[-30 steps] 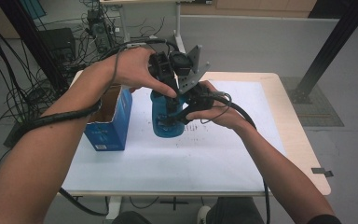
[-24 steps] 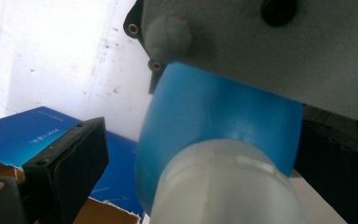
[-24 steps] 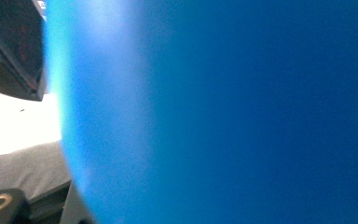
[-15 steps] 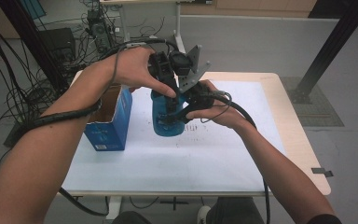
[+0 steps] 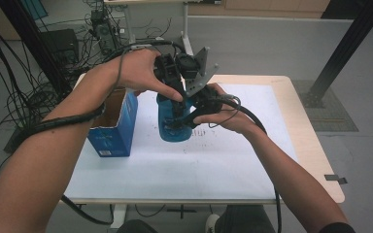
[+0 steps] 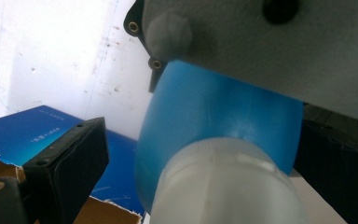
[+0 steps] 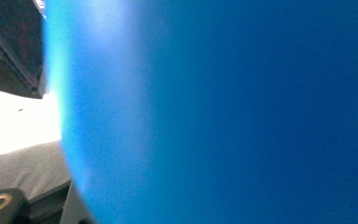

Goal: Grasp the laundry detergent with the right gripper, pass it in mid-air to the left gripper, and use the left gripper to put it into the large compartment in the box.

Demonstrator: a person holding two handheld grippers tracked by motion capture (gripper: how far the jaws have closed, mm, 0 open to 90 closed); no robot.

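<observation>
A blue bottle (image 5: 171,130) stands upright on the white-covered table (image 5: 213,165), a little left of centre. Its whitish cap (image 6: 223,186) sits between the black jaws of my left gripper (image 5: 176,99), which comes down on it from above. The left jaw stands clear of the cap, so this gripper is open. My right gripper (image 5: 188,118) reaches in from the right and is shut on the bottle's body. In the right gripper view the blue bottle (image 7: 214,112) wall is pressed close against the camera. A hand holds each gripper.
An open blue cardboard box (image 5: 114,127) stands just left of the bottle; its side and torn flap, box (image 6: 51,128), lie under my left jaw. Cables trail off the table's far left. The white sheet spreads to the front and right.
</observation>
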